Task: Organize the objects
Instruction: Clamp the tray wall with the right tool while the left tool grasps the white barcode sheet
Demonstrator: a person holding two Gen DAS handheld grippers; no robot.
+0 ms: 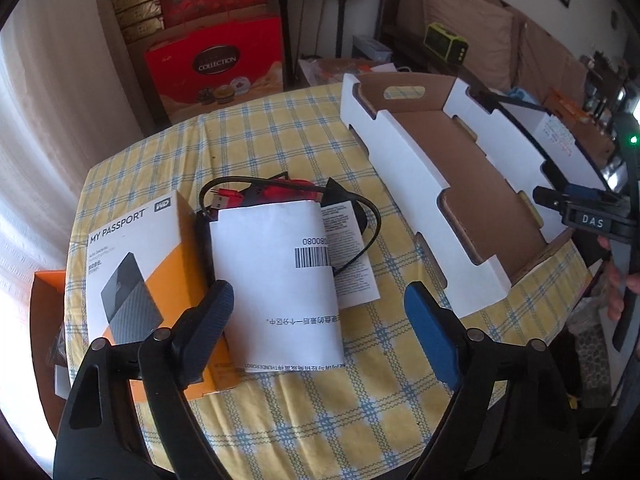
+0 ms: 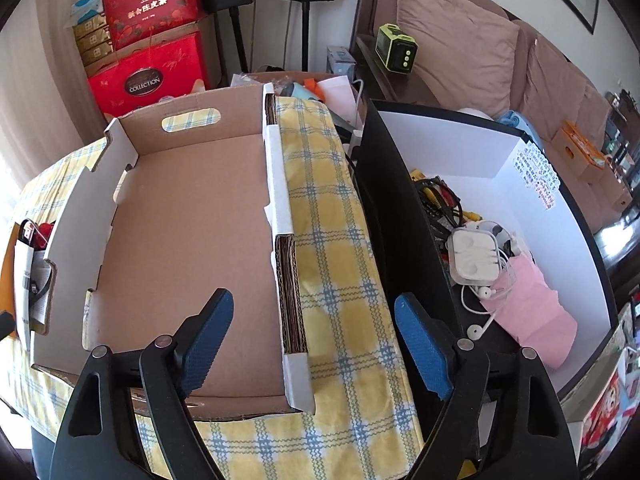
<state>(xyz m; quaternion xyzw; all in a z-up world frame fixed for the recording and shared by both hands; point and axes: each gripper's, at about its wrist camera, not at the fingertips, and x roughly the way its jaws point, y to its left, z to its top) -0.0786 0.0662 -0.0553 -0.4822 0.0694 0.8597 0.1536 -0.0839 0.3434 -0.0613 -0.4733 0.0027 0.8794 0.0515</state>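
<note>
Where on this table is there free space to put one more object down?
The floor of the shallow brown cardboard tray is bare. A strip of yellow checked tablecloth between the tray and the black-sided white box is free. It is crowded beside the orange hard-drive box and white paper sheet.

Left gripper [image 1: 320, 320] hangs over the checked counter [image 1: 320, 420], fingers [image 1: 430, 340] spread wide with nothing pressed between them. Below: an orange-and-white hard-drive box [image 1: 132, 264], a white barcoded paper [image 1: 280, 280] overlapping a black cable [image 1: 372, 220] and red items. Empty cardboard tray [image 1: 472, 188] right; right gripper [image 1: 560, 200] beyond it.
</note>
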